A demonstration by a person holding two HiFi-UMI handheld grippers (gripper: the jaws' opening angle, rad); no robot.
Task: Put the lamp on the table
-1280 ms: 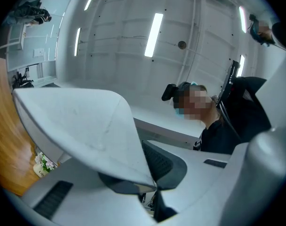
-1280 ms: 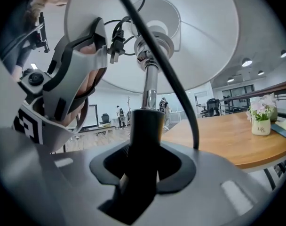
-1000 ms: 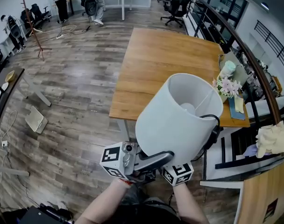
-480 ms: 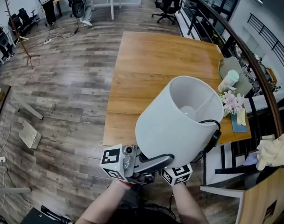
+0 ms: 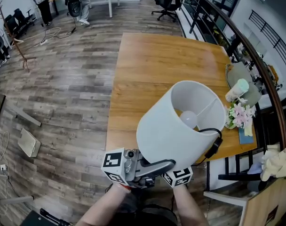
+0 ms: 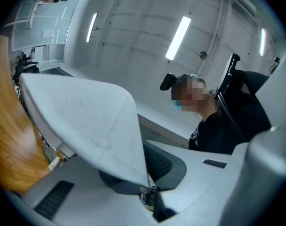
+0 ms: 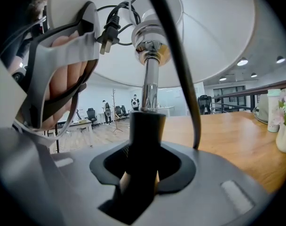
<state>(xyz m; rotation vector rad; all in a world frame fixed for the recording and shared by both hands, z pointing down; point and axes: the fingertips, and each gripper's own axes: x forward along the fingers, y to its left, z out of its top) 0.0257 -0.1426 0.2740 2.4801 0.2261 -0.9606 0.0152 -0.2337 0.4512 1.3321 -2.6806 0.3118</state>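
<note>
White lamp point(image 5: 178, 121) carried tilted in the air, over the near edge of the worktop point(image 5: 152, 65). Left tongs point(image 6: 146, 192) pinch its shade point(image 6: 86, 126); right tongs point(image 7: 140, 173) clamp its black stem point(image 7: 144, 131).

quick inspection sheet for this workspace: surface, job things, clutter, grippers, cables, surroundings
surface: wooden table, mostly bare; the lamp is not on it yet.
job's things: lamp held tilted in the air, white shade, bulb visible inside.
clutter: flower vase, pale bottle and flat blue item along the table's right edge.
grippers: left hand-held gripper shut on the shade's edge; right hand-held gripper shut on the lamp's black stem.
cables: black cord hangs over the shade's rim, plug free.
surroundings: plank floor, office chairs, coat stand, railing.
</note>
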